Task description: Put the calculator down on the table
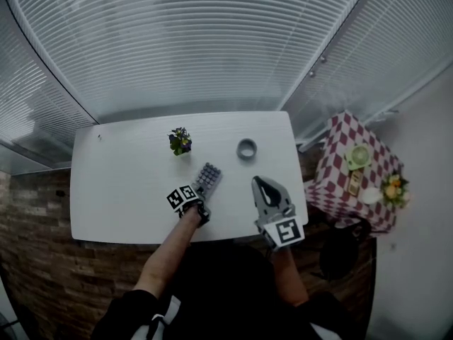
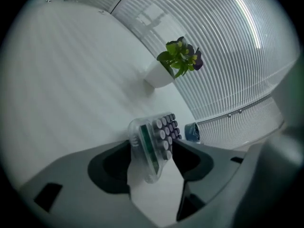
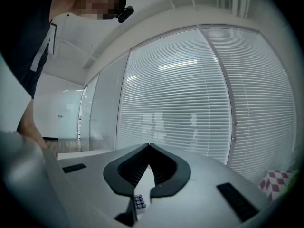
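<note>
Calculator (image 1: 207, 178) is on the white tabletop (image 1: 120, 190), near the front edge, just ahead of the left gripper (image 1: 200, 204). It looks set down already. The left gripper view shows it slanted, so I can't confirm it lies fully flat.

Left gripper: jaws spread wide, with the near end of the calculator (image 2: 154, 146) between them. The pads don't look to be pressing on it, so I read it as released rather than clamped.

Right gripper (image 3: 149, 146): jaws closed tip to tip with nothing in them. It sits over the tabletop edge, to the right of the calculator and apart from it.

Handling, my judgement:
- Small, clear plastic shell with a green display strip and rows of round grey keys.
- Probably light and rigid, so it won't flex.
- Smooth casing, likely slippery against the pads and prone to swivelling if pinched at one end.
- Best hold is across the two long side edges near the middle, staying off the keys and the display window.
- Not very fragile, but a drop could crack the clear shell.

Writing: no brand or label is readable on the calculator, and the key legends are too small. The gripper cubes carry only black-and-white square markers.

Also on the tabletop, further back and well apart: a small potted plant (image 1: 180, 142) and a tape roll (image 1: 246, 149).
</note>
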